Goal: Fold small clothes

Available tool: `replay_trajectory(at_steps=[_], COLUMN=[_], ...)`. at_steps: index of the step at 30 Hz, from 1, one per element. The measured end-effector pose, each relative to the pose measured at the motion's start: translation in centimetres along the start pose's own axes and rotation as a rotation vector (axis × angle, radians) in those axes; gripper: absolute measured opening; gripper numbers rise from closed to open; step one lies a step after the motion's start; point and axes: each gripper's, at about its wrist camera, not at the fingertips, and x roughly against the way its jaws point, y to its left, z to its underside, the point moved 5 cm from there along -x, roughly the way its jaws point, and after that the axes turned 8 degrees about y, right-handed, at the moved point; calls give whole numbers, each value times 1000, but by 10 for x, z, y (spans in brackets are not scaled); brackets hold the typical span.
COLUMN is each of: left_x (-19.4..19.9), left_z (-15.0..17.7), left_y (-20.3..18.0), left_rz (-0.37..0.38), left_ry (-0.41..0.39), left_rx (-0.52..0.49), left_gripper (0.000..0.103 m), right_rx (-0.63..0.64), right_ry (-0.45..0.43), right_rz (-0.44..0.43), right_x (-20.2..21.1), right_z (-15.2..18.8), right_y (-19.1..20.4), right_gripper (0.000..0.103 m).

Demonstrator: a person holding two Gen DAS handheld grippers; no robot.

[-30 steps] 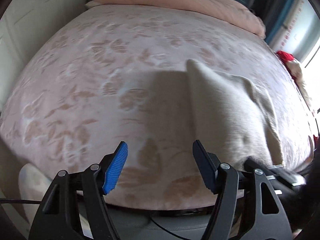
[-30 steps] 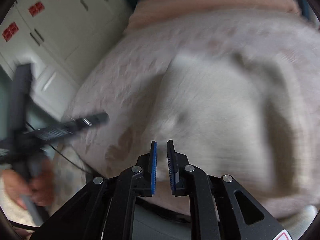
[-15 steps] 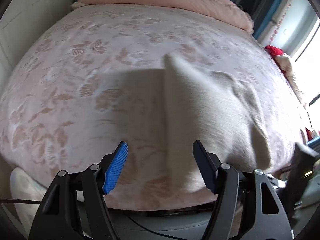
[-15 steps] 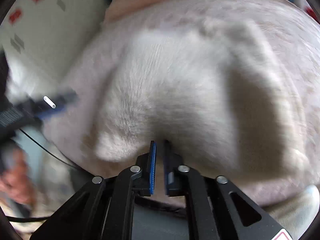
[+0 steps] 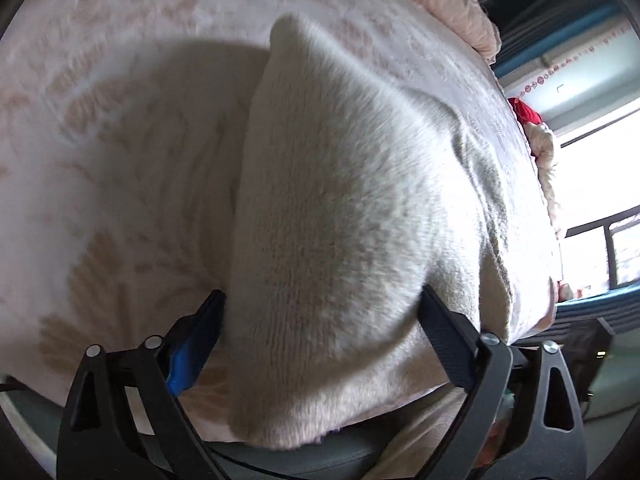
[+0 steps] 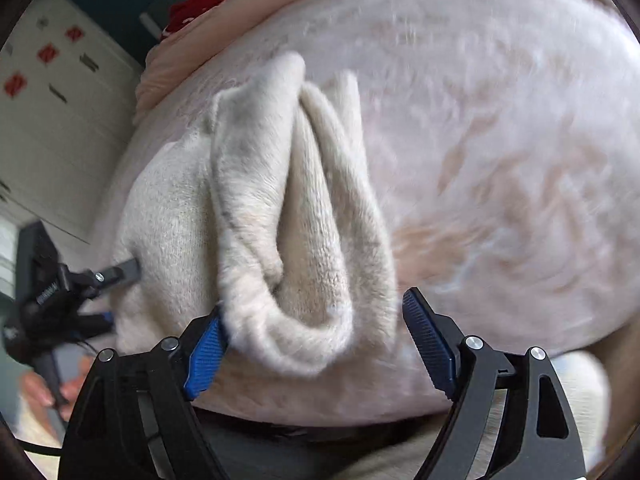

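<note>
A cream fleece garment (image 5: 344,216) lies on a pink bedspread with a pale leaf pattern (image 5: 100,128), near the bed's front edge, and fills the middle of the left wrist view from the upper centre down to the bottom. The left gripper (image 5: 320,328) stands with its jaws spread wide, having just been opening; the garment's near end lies between them, the blue-padded finger at the lower left just beside its left edge, and neither pad presses on the cloth. In the right wrist view the same garment (image 6: 280,208) shows as a long bundle of loose folds that runs from the upper centre to the lower centre of the frame, its rounded near end sagging between the fingers. The right gripper (image 6: 316,332) also stands wide, its jaws having just been opening, and the cloth rests between them ungripped. At the left edge of that view the left gripper (image 6: 120,270) touches the garment's left side, with a person's hand (image 6: 36,392) blurred below it. White cabinet doors with red stickers (image 6: 48,120) fill the upper left.
</note>
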Motion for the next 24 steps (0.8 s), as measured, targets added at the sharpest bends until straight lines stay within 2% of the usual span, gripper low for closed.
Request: replay_trajectory(at_steps=[3, 9, 11, 12, 13, 15, 17, 19, 22, 24], left_x=[-8, -17, -17, -16, -14, -9, 2, 17, 40, 61], left_z=[-2, -7, -8, -10, -10, -13, -16, -16, -14, -10], left_y=[3, -4, -7, -8, -12, -18, -25, -34, -54, -74], left_rz=[31, 13, 16, 23, 48, 71, 77, 84, 141, 157], left_ry=[4, -22, -15, -11, 0, 4, -3, -20, -35, -58], left_rx=[19, -25, -26, -27, -31, -39, -69, -97, -117, -176], left_gripper=[98, 98, 98, 93, 87, 66, 55, 51, 49, 49], right_rx=[-25, -77, -64, -62, -77, -97, -93, -77, -27, 4], right_ry=[-2, -10, -7, -1, 11, 10, -6, -35, -92, -135], right_rz=[-68, -181, -178, -187, -224, -240, -243, -258, -236, -223], right_x=[-8, -20, -21, -23, -24, -22, -9, 10, 44, 73], right_z=[-10, -28, -31, -37, -39, -38, -36, -39, -43, -44], right_y=[0, -1, 4, 6, 7, 13, 18, 32, 52, 65], right_gripper=[87, 88, 74, 58, 50, 44, 41, 40, 40, 40])
